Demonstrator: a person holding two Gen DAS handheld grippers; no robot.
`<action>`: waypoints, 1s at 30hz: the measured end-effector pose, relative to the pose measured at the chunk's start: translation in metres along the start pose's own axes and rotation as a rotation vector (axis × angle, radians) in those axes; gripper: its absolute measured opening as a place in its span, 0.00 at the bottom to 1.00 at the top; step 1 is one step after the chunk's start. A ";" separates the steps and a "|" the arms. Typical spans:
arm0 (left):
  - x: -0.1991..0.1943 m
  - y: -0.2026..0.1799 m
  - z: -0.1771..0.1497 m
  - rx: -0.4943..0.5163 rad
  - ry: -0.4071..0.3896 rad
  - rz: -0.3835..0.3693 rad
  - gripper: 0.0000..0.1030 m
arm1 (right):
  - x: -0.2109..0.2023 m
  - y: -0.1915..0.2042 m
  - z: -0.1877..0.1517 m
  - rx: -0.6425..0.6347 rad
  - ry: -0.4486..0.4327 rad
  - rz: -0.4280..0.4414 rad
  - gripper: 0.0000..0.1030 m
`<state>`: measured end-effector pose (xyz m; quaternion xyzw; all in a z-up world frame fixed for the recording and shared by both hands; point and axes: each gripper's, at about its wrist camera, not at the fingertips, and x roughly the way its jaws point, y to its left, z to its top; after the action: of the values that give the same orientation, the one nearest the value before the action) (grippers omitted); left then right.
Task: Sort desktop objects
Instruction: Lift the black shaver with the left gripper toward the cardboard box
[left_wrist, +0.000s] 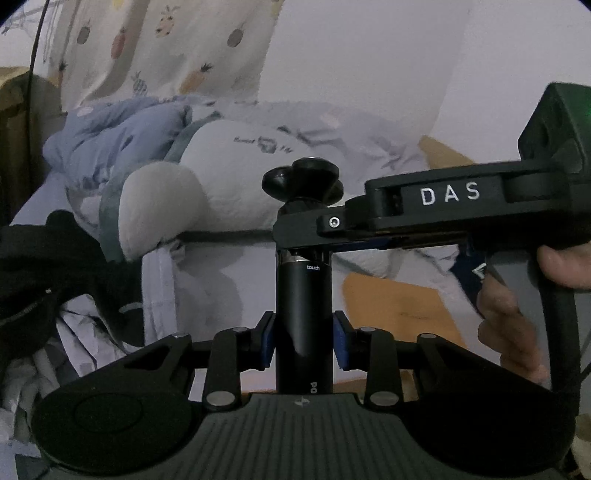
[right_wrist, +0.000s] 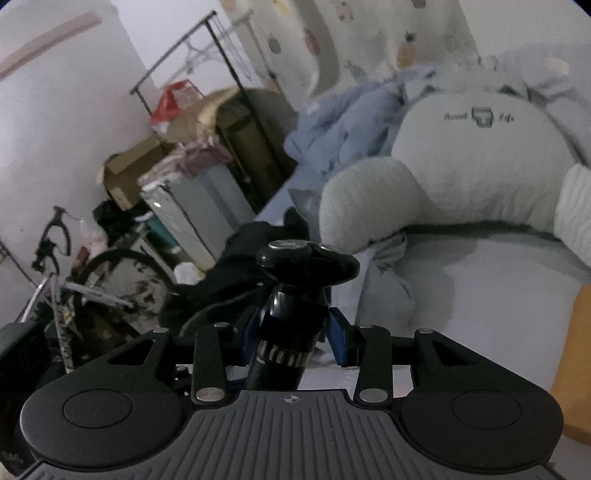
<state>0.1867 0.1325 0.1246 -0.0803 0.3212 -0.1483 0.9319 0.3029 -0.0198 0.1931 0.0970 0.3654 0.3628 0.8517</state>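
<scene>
- Black and cylindrical, an electric shaver stands upright between both your grippers, held in mid-air with rumpled pale bedding behind it and no desk surface in view.
- On the left, your left gripper is clenched on the shaver's lower body, blue pads pressed against both sides.
- To the right in that view, your right gripper reaches in sideways and closes around the shaver's neck, just under the three-headed top.
- Your right wrist view confirms it: that gripper grasps the shaver near its ribbed silver ring.
- This looks like a hand-over between grippers, or a pull to detach the head; I cannot tell which.
- Next, one grip probably has to loosen while the other stays firm, or the shaver could twist or drop.
</scene>
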 end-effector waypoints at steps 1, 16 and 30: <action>-0.007 -0.006 -0.002 0.005 -0.006 -0.005 0.33 | -0.011 0.003 -0.003 -0.003 -0.008 0.002 0.42; -0.043 -0.067 -0.076 0.032 0.021 -0.094 0.33 | -0.114 0.020 -0.095 0.000 -0.051 0.011 0.40; 0.018 -0.055 -0.133 -0.012 0.186 -0.099 0.33 | -0.084 -0.016 -0.176 0.067 0.063 -0.024 0.38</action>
<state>0.1049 0.0676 0.0235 -0.0874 0.4029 -0.1993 0.8890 0.1499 -0.1071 0.1070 0.1095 0.4052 0.3429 0.8404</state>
